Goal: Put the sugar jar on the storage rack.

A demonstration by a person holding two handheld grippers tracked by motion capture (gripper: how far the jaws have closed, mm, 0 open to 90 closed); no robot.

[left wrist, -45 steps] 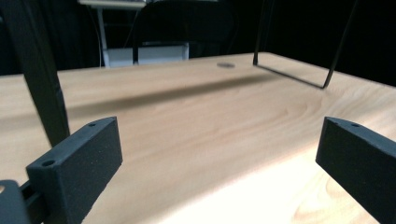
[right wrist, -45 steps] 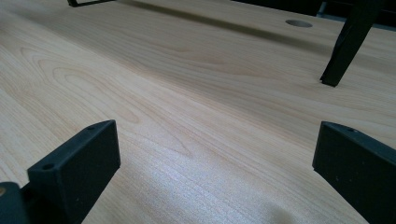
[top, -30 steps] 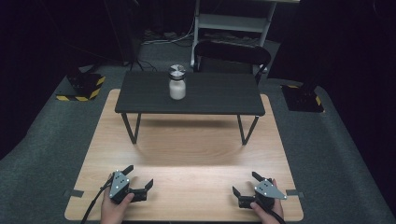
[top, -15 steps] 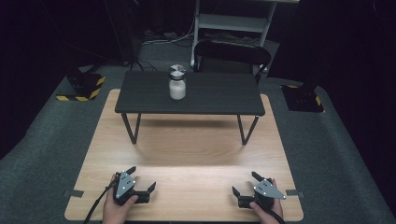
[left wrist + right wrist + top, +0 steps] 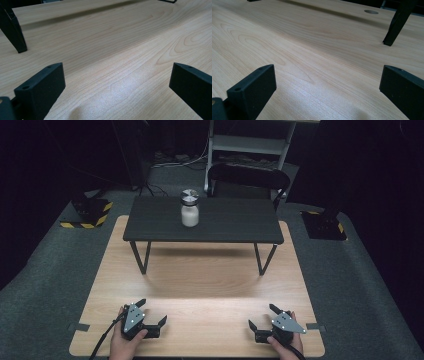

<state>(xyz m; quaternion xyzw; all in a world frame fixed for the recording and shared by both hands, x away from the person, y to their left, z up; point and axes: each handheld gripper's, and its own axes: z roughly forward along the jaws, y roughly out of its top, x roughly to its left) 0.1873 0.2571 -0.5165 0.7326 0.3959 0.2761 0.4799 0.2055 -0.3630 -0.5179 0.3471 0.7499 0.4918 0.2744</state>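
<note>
The jar is a squat cylinder of whitish, frosted-looking glass with a round ribbed metal lid. It stands upright, long axis vertical, left of centre on the matt black table. Well apart from it, the left gripper and right gripper rest on the pale wood-grain board, both with blocky black jaws spread wide, holding nothing.

We see a pale wooden board with fine grain and a soft satin sheen. The low table has a matt dark top. The jar looks frosted white with a shiny metal lid. Around lies grey, rough carpet. Gripper pads look matt black, slightly grainy.
</note>
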